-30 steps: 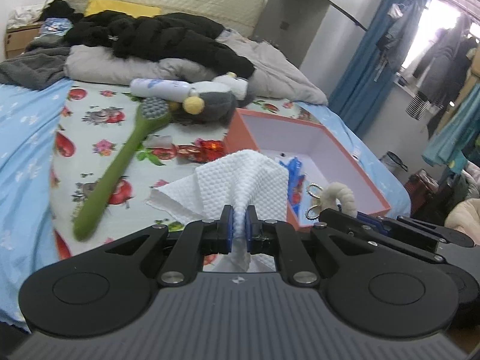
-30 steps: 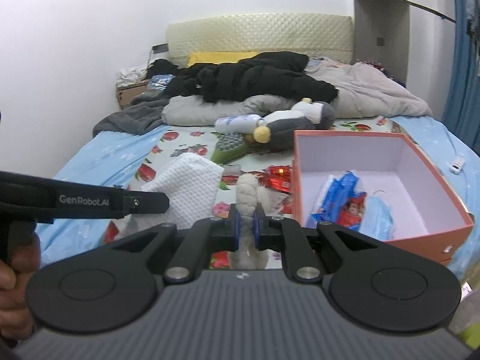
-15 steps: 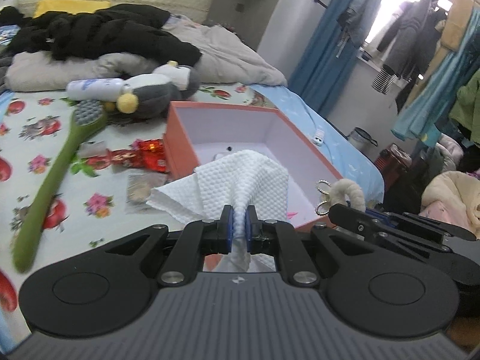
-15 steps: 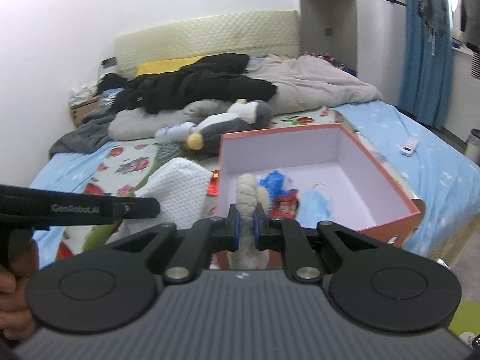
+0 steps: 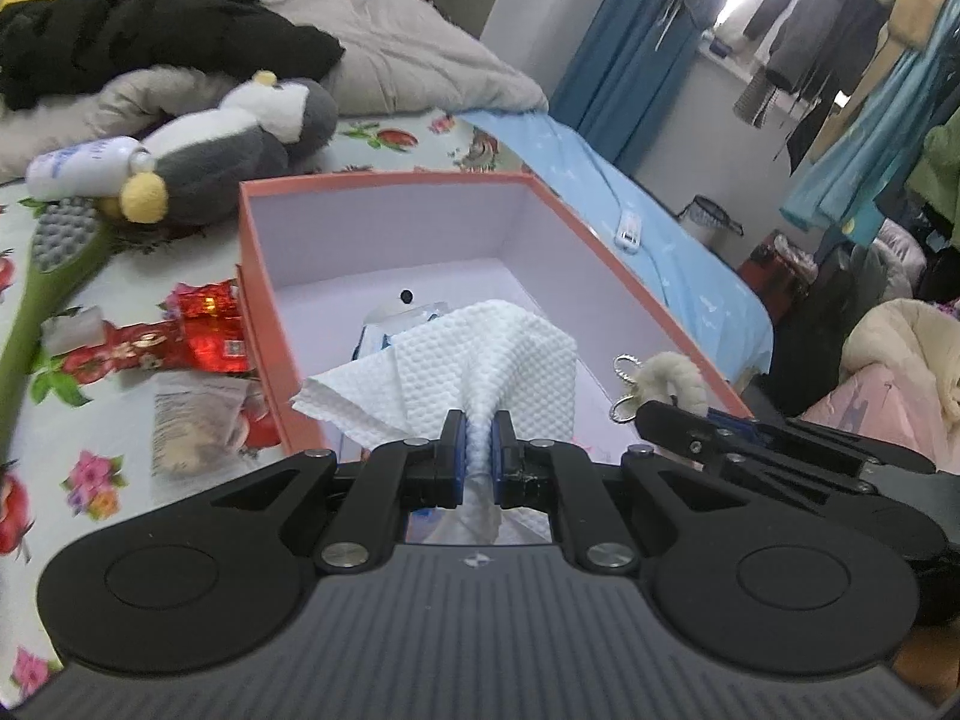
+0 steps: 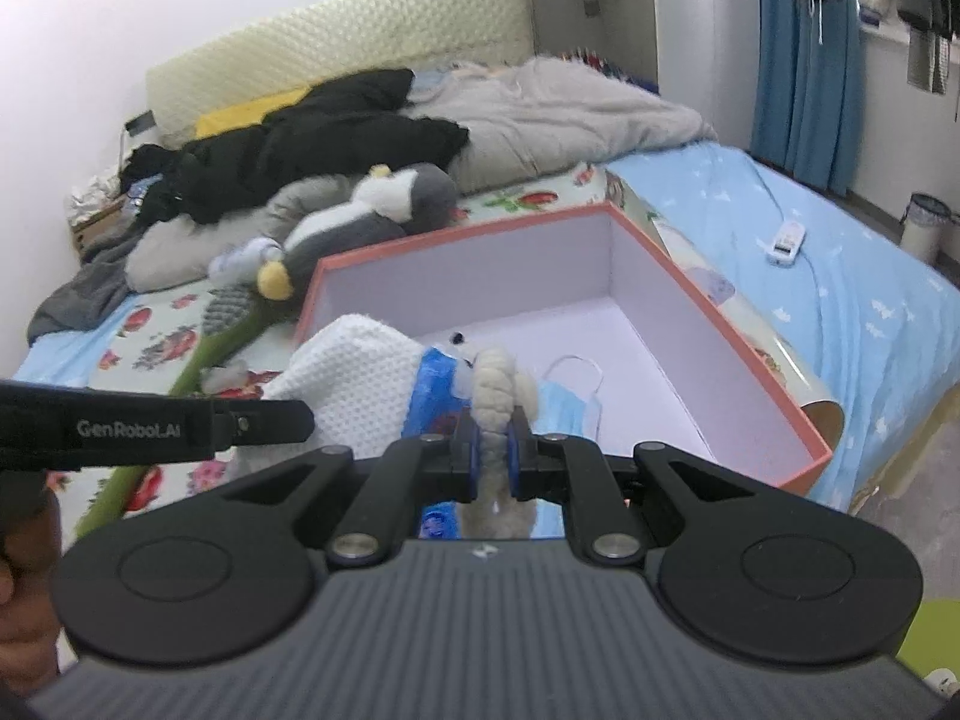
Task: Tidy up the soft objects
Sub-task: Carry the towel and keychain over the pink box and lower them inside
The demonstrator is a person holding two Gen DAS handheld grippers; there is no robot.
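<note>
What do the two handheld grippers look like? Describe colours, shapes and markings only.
Both are matte black. The left gripper and right gripper each have a ribbed grey body, two round black discs, angled link arms with silver pivot screws, and blue pads on narrow black fingers. The left gripper's side reads "GenRobot.AI" in white. No cables show.

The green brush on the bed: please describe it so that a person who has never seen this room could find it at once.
On the bed, left of the orange box, lies the fruit-printed sheet. On that sheet, just in front of the grey and white plush penguin, lies the green brush. It is the only long, thin thing there, with a grey bristled head.
</note>
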